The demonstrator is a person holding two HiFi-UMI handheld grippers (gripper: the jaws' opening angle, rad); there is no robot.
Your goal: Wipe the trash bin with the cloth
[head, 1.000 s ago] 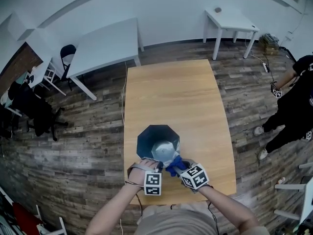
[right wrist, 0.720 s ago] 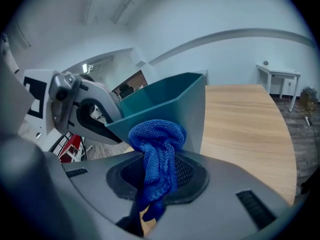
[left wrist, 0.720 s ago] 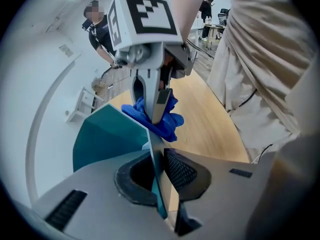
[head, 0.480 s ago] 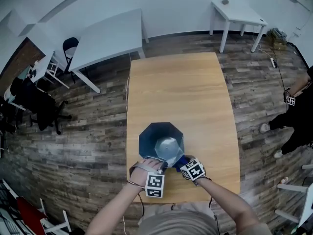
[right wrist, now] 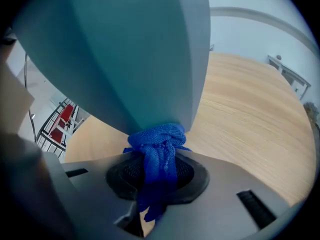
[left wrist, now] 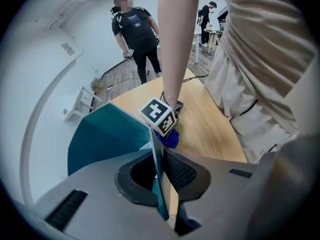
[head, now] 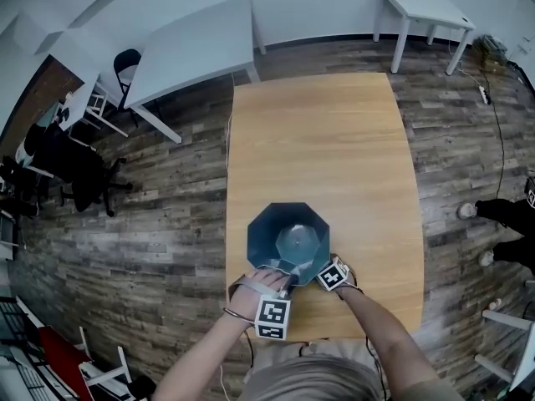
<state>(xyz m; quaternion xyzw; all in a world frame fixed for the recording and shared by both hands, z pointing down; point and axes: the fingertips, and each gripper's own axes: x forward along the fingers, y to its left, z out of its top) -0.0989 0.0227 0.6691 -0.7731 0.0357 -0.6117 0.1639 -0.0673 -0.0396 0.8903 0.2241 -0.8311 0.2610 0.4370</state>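
A teal eight-sided trash bin (head: 288,239) stands upright on the wooden table (head: 334,140) near its front edge. My left gripper (head: 280,286) is shut on the bin's near rim; in the left gripper view the thin bin wall (left wrist: 156,154) is pinched between the jaws. My right gripper (head: 324,271) sits low at the bin's right side, shut on a bunched blue cloth (right wrist: 157,151). The cloth presses against the bin's outer wall (right wrist: 135,54), close to the tabletop. From the left gripper view the cloth (left wrist: 170,140) shows just under the right gripper's marker cube (left wrist: 159,116).
White tables (head: 196,48) (head: 422,7) stand beyond the wooden table on the plank floor. Dark chairs (head: 67,174) are at the left. A person's legs (head: 510,215) show at the right edge, and a person in black (left wrist: 137,29) stands further off.
My right gripper has slid down the bin's right side with the cloth, from near the rim to close to the tabletop. The left gripper has stayed on the rim.
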